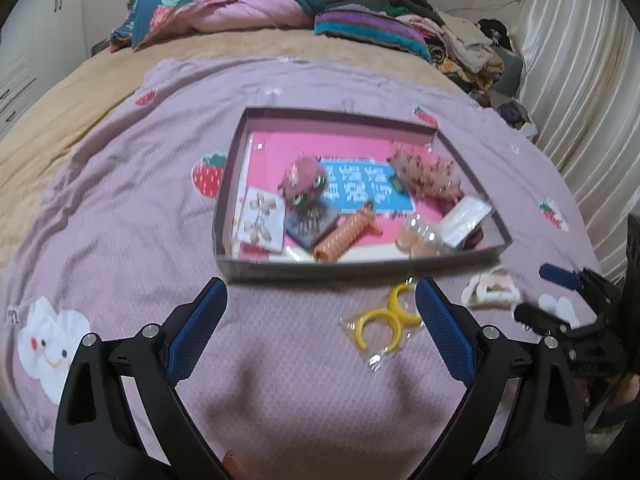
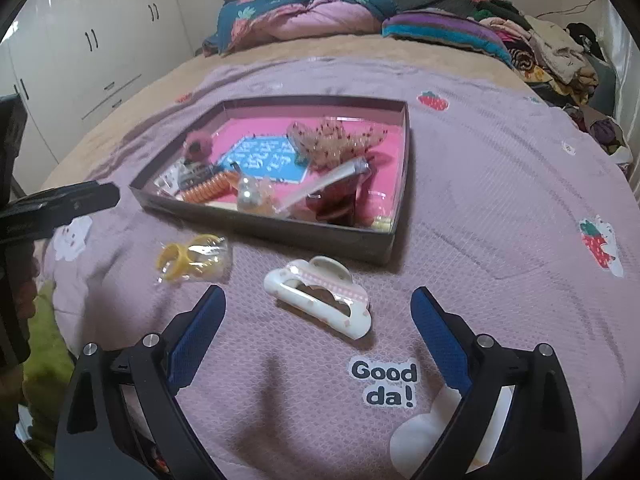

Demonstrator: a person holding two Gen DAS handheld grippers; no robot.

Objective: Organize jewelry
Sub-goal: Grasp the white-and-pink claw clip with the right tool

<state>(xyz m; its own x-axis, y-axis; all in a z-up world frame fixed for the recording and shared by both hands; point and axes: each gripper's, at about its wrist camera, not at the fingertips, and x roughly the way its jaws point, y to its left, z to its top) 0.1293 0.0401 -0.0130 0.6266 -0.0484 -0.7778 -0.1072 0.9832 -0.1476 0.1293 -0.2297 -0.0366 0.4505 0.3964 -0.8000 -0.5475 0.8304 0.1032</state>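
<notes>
Both claws are spread and empty. We should centre our right claw [image 2: 318, 316] over the white hair clip [image 2: 318, 300], mid-frame, pinching its narrow body before lifting toward the box [image 2: 280, 236].

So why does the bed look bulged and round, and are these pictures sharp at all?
Fisheye lenses curve both views and darken the corners. Left wrist view: the box and yellow rings are slightly smeared. Right wrist view: the white hair clip is fairly crisp, the box's contents soft. Lighting is even, with faint shadows.
</notes>
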